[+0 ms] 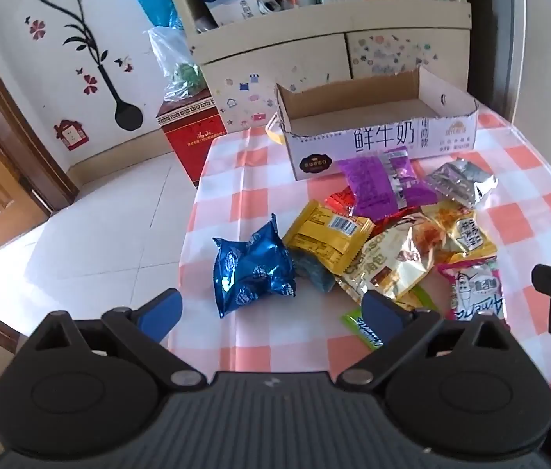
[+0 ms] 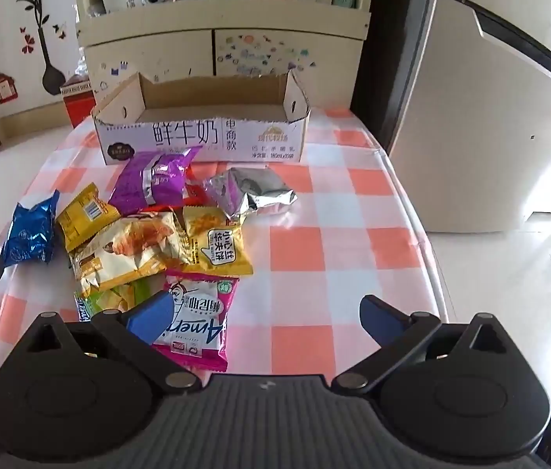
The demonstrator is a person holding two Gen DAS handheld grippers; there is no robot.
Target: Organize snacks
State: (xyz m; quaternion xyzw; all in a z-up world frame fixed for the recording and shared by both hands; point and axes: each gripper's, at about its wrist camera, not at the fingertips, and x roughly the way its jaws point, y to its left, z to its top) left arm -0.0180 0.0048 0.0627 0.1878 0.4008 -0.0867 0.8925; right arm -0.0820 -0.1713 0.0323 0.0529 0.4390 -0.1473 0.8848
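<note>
We look down over a desk [image 2: 353,242] covered in an orange-and-white checked cloth, where the snacks lie in a loose heap in front of an open cardboard box [image 2: 201,140]. The box stands at the far edge of the desk with nothing visible inside it (we can only see part of its floor).

Our left gripper [image 1: 271,308] hangs above the near left part of the desk with its jaws spread wide and nothing between them; the blue packet [image 1: 252,269] lies just beyond its fingertips, apart from the rest. Our right gripper [image 2: 267,320] is equally wide and holds nothing; its left finger overlaps the pink packet [image 2: 197,316] in the picture, though we cannot tell whether it touches.

In the heap, the purple packet [image 2: 154,179] sits nearest the box, with the silver packet [image 2: 252,191] just to its right. A yellow packet [image 2: 84,215] lies beside the blue one, a cream croissant packet [image 2: 134,250] fills the middle, and a small yellow waffle packet [image 2: 216,246] overlaps it. A green packet [image 2: 91,305] pokes out under the pile.
</note>
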